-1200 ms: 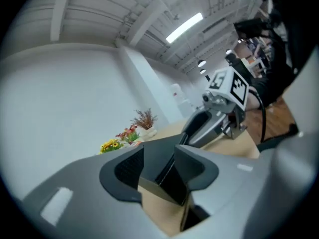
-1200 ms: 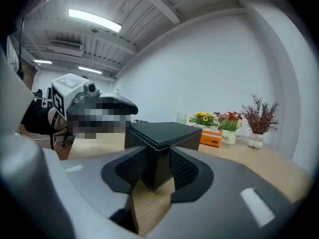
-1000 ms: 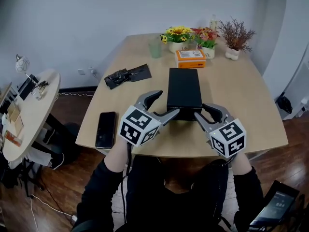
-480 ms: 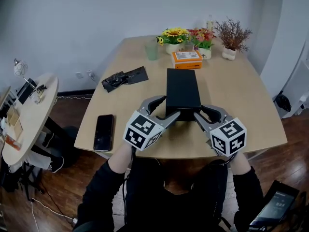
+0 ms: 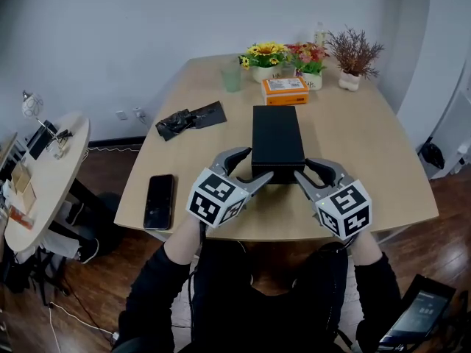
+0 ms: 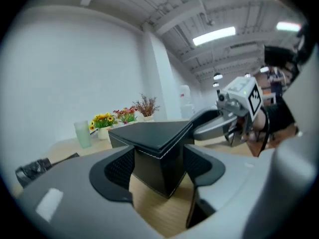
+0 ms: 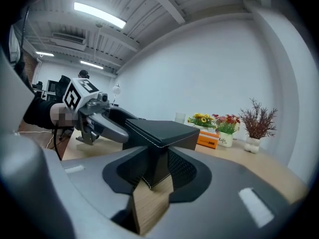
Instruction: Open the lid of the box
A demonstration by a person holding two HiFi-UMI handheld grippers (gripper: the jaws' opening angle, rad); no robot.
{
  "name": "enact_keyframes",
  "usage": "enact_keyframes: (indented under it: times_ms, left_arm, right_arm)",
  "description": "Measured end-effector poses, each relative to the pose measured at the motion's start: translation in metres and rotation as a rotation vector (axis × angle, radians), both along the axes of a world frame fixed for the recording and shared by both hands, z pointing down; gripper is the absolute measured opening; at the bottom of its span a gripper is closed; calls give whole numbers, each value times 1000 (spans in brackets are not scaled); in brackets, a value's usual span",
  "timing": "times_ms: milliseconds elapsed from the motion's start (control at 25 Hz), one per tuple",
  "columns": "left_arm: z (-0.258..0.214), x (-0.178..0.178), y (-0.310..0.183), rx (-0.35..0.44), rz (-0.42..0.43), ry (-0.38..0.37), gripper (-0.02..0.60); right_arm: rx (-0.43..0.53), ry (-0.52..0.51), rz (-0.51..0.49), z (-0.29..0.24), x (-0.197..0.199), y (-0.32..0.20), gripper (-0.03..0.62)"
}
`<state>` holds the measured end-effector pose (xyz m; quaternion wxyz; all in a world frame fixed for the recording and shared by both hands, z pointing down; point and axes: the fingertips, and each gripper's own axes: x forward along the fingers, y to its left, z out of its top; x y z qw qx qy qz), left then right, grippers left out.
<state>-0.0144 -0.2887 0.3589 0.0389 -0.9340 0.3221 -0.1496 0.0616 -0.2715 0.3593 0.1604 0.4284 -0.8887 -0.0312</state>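
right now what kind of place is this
Most likely an office meeting room: a large wooden table with potted flowers along its far edge, a smaller round side table with desk clutter, and strip lights on an open-beam ceiling.

A black rectangular box [image 6: 158,171] with pale stitched edges lies flat near the front edge of the light wooden table [image 5: 368,153], its flat lid [image 5: 278,140] fully closed.

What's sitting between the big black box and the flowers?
An orange box lies there, between the black box and the flowers; the head view shows it.
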Motion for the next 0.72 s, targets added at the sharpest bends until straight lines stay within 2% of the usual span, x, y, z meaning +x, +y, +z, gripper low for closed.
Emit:
enact_keyframes:
  times_ms: [40,120,320,520,600,680,720]
  left_arm:
    - [-2,0,0,-33,4,40,291]
    - [-5,-1,0,-45,8,55,291]
    - [-9,-1,-1,-10,3,47,287]
    - [-10,0,-2,69,-4,45,265]
    - [-13,3,0,153,-2,-12,267]
    - [-18,7,2,303,-7,-138,285]
    - [-21,8,3,364,-6,-205,315]
  right_arm:
    - [2,4,0,0,0,0,124]
    - [4,13,-1,-1,-1,0,124]
    - [17,-10,2,-6,-2,0,138]
    - [-1,-45,4,-5,0,-2,106]
    - [-9,-54,0,-5,2,-2,107]
    - [-8,-48,-1,-5,3,-3,104]
    - [-4,-40,-1,-5,2,-3,104]
